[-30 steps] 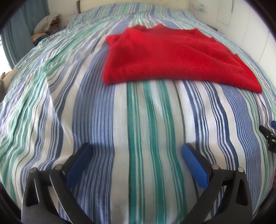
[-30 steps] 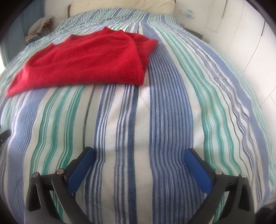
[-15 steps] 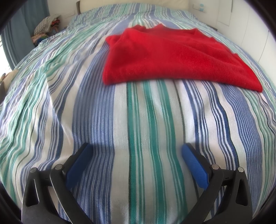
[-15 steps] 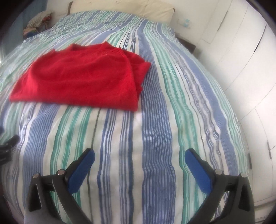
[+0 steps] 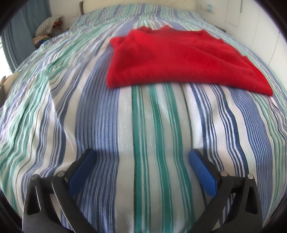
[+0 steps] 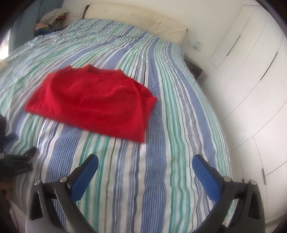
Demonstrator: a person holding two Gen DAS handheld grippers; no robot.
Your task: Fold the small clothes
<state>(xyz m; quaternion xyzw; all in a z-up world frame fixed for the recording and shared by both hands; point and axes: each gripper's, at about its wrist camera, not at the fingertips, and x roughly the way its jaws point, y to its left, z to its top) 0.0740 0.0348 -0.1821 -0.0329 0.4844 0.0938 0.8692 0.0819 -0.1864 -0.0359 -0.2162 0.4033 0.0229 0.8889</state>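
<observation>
we see a plain bright red sweater (image 5: pixel 181 59) on a bedspread (image 5: pixel 89 111) striped in white, blue, navy and green. our left gripper (image 5: pixel 143 157) and right gripper (image 6: pixel 145 161) both show blue pads (image 5: pixel 202 172) on black frames. at the far left hangs a blue curtain (image 5: pixel 23 28); on the right stand white cupboards (image 6: pixel 251 75), beyond a cream pillow (image 6: pixel 136 16).
</observation>
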